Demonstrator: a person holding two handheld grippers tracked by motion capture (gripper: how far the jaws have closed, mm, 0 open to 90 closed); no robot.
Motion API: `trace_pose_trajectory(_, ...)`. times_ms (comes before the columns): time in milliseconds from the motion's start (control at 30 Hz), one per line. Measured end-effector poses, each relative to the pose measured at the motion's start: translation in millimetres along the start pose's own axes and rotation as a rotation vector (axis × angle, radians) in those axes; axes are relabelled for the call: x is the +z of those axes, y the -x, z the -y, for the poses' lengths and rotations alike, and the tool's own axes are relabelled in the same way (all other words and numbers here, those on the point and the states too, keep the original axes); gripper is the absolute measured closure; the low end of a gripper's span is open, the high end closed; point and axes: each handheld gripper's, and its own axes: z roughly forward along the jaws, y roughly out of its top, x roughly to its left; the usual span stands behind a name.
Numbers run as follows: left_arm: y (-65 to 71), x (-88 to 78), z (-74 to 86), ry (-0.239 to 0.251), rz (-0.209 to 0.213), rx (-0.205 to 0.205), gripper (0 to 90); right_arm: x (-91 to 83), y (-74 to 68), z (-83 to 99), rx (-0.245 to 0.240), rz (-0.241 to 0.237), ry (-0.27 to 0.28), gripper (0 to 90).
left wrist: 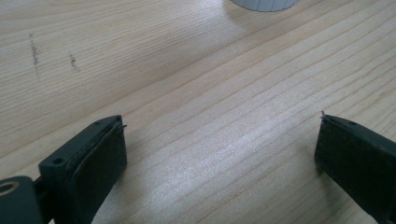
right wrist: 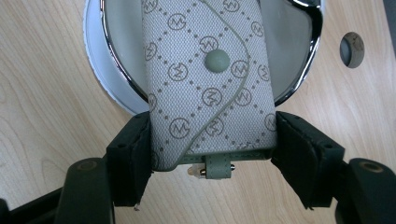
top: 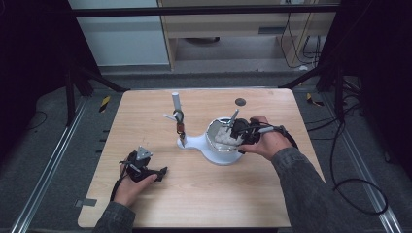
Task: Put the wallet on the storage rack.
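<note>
A grey-green patterned key pouch (right wrist: 208, 79) with a snap button hangs partly over a chrome-rimmed white bowl (right wrist: 95, 70). My right gripper (right wrist: 212, 154) is shut on the pouch's lower end, one pad pressed on each side. In the high view the right gripper (top: 238, 131) sits at the bowl's (top: 214, 145) right edge, and the pouch (top: 224, 136) shows pale inside it. My left gripper (top: 163, 171) lies on the table at the front left. Its jaws (left wrist: 219, 154) are open, with bare wood between them.
The bowl is part of a white stand (top: 194, 143) with an upright post (top: 176, 102), from which a small dark item (top: 180, 127) hangs. A round hole (top: 240, 102) lies in the wooden table behind the bowl. The stand's base (left wrist: 264, 3) is ahead of the left gripper.
</note>
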Motion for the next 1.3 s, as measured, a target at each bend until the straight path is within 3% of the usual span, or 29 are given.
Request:
trace_pose_trajectory(533,-0.1,0.1,-0.1,0.0,0.0,0.002,1.4,3.8,2.9,0.1,0.041,-0.032,0.009,31.5)
trace_pose_trajectory(1300,0.0,0.1,-0.2,-0.001,0.001,0.003,1.4,7.8,3.3,-6.8,0.052,-0.04,0.013,31.3)
